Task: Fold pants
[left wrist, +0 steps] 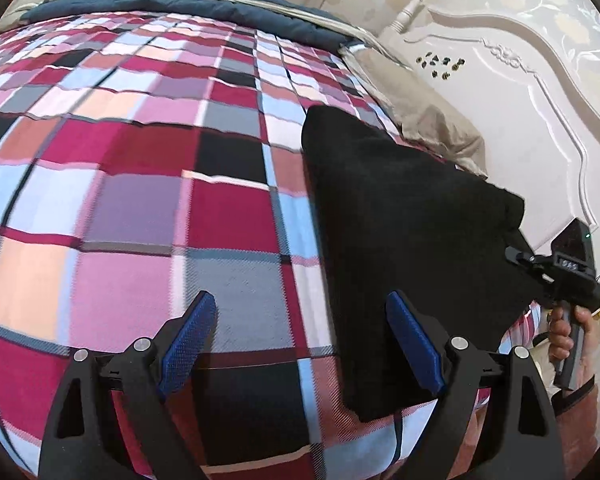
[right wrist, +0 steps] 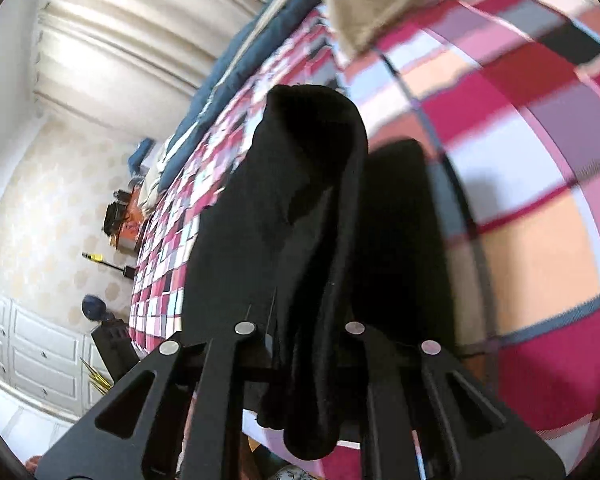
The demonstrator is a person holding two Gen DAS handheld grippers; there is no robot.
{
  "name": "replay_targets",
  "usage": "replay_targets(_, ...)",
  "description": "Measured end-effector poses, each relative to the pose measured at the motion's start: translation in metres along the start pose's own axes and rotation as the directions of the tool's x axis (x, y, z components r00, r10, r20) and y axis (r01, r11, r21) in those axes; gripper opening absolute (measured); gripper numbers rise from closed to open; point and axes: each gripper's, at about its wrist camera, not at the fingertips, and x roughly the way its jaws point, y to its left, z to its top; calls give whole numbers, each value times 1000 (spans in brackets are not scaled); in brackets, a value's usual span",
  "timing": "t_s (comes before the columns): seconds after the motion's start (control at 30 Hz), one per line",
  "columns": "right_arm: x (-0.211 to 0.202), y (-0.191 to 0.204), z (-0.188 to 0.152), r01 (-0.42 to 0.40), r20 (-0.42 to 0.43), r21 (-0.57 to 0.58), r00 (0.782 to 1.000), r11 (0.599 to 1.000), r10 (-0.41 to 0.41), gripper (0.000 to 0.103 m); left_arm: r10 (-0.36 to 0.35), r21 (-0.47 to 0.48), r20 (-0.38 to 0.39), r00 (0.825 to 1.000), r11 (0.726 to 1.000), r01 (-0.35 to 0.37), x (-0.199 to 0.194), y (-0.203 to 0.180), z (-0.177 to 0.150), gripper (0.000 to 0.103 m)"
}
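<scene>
The black pants (left wrist: 404, 220) hang folded as a dark slab over the right side of the plaid bed. My right gripper (left wrist: 540, 268) holds their upper right corner in the left wrist view. In the right wrist view the pants (right wrist: 300, 208) run between the jaws and hide the pads; my right gripper (right wrist: 300, 320) is shut on them. My left gripper (left wrist: 300, 336) is open and empty, its blue pads (left wrist: 192, 336) wide apart just above the bedspread, the right pad beside the pants' lower edge.
The plaid bedspread (left wrist: 140, 184) covers the bed. A navy duvet (left wrist: 204, 4) lies along the far edge. A beige pillow (left wrist: 428, 120) sits by the white headboard (left wrist: 520, 92). White cabinets (right wrist: 40, 344) and clutter stand beyond the bed's foot.
</scene>
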Motion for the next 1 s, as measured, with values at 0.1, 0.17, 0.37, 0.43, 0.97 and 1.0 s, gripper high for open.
replay_targets(0.1, 3, -16, -5, -40, 6, 25, 999, 999, 40, 11, -5, -22, -12, 1000, 1000, 4, 6, 2, 1, 86)
replay_targets(0.17, 3, -27, -6, -90, 12, 38, 996, 995, 89, 11, -7, -27, -15, 1000, 1000, 7, 7, 3, 1, 87)
replay_targets(0.37, -2, -41, -11, -152, 37, 65, 988, 986, 150, 12, -2, -16, -17, 1000, 1000, 1, 6, 4, 2, 87)
replay_targets(0.43, -10, -47, -14, -159, 55, 79, 986, 984, 155, 13, 4, -17, -16, 1000, 1000, -4, 6, 4, 1, 87)
replay_targets(0.97, -48, -58, -40, -196, 143, 127, 974, 972, 177, 77, -93, -74, -59, 994, 993, 88, -4, 18, -4, 88)
replay_targets(1.0, -43, -57, -40, -191, 132, 124, 976, 974, 174, 77, -101, -85, -60, 993, 992, 96, -4, 19, -4, 88)
